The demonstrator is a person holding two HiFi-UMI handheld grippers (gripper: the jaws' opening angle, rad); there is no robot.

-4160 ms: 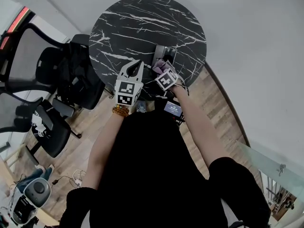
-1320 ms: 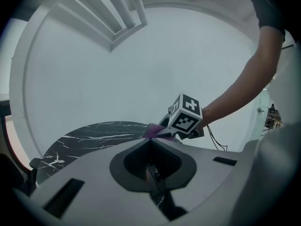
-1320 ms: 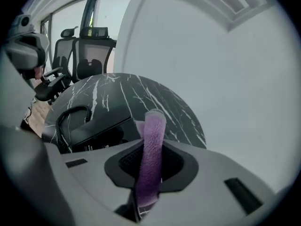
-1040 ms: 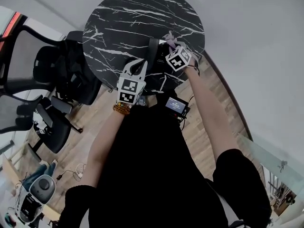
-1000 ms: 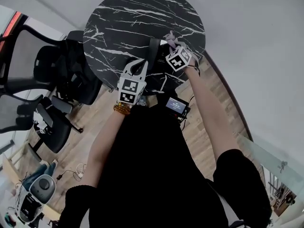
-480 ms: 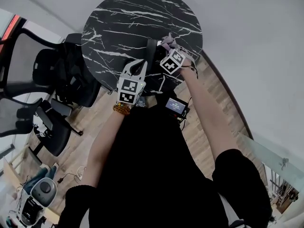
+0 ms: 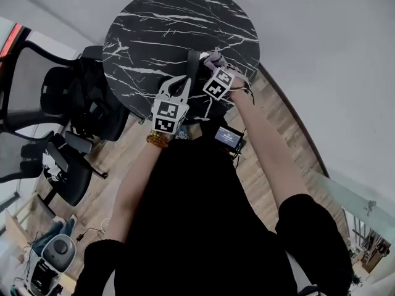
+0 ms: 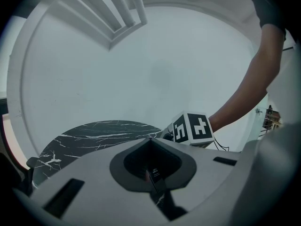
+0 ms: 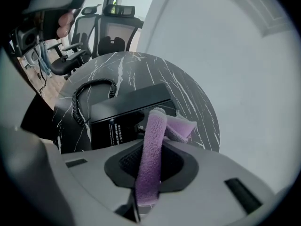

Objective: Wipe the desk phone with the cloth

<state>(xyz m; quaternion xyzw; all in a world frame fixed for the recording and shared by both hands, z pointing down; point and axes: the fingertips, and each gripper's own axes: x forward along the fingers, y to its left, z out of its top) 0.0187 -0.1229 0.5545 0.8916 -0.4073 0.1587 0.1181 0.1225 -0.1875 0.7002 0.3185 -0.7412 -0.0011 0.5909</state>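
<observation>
**Cloth on the phone's near right edge, left claw idle**

From the head camera, I see 2 black office chairs at far left, beside the round black marble table. My left gripper hovers over the table's near edge. In its own view the 2 jaws meet at their tips with nothing between them, and past them I see only the tabletop, the wall and the other gripper's marker cube.

Just to its right sits the black desk phone, flat on the near right part of the table. Its coiled cord curls off its left side across the marble.

Right again, my right gripper is over the phone's near right edge. Its jaws are clamped on the purple cloth. 1 fold stands up between the jaws. The rest bunches at the tips, against the phone's edge. I cannot tell how firmly the cloth presses on the casing.
</observation>
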